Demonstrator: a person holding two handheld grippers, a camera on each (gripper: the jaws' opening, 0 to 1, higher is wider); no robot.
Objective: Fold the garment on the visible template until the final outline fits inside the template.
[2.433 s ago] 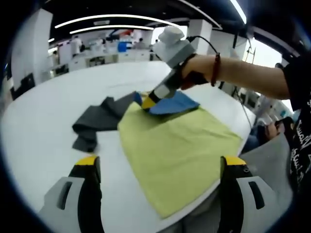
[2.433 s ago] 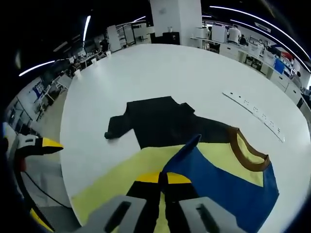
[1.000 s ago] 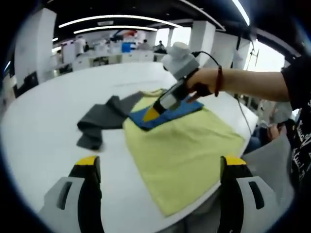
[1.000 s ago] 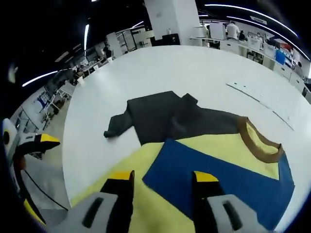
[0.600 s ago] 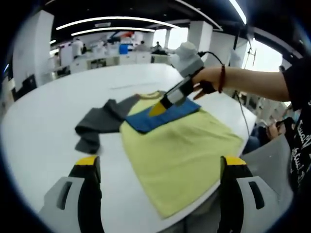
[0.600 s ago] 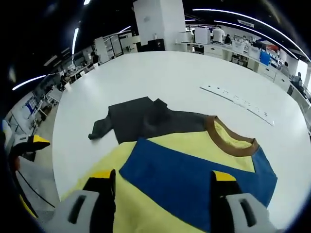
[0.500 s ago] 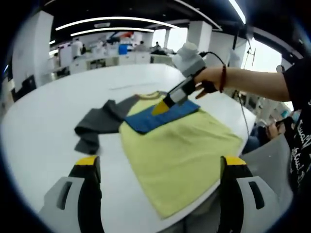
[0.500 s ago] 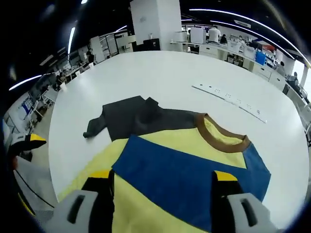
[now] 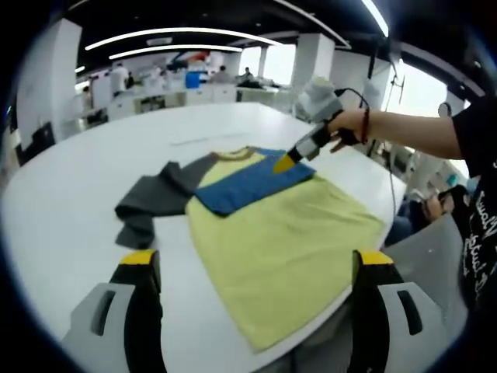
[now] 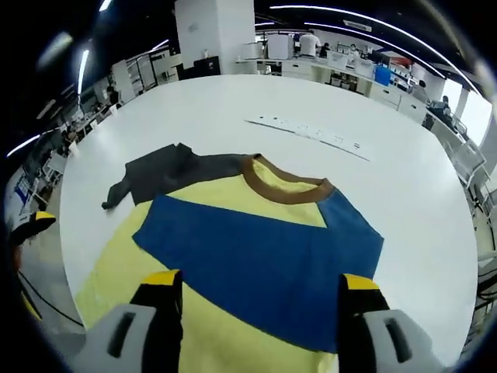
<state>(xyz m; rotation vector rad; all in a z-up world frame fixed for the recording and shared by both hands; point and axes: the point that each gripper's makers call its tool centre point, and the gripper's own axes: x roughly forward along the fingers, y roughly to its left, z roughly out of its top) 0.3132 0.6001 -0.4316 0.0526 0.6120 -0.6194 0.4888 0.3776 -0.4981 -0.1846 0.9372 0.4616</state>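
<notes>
Both grippers stand released, jaws apart and empty: the left gripper (image 9: 252, 268) near the garment's (image 9: 272, 233) yellow hem, the right gripper (image 10: 255, 287) above its blue sleeve (image 10: 264, 256), which is folded across the chest. Beside the brown collar (image 10: 283, 190), the grey sleeve (image 10: 167, 175) sprawls on the white table (image 10: 233, 101); a white strip (image 10: 307, 132) lies beyond the collar.

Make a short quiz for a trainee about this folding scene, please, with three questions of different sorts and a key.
1. True or false: the blue sleeve lies folded across the yellow shirt.
2. Which colour is the collar? A) brown B) red C) white
3. Fill in: the unfolded sleeve on the white table is dark ____.

Key: 1 true; 2 A; 3 grey. The left gripper and right gripper are both open, holding nothing.
</notes>
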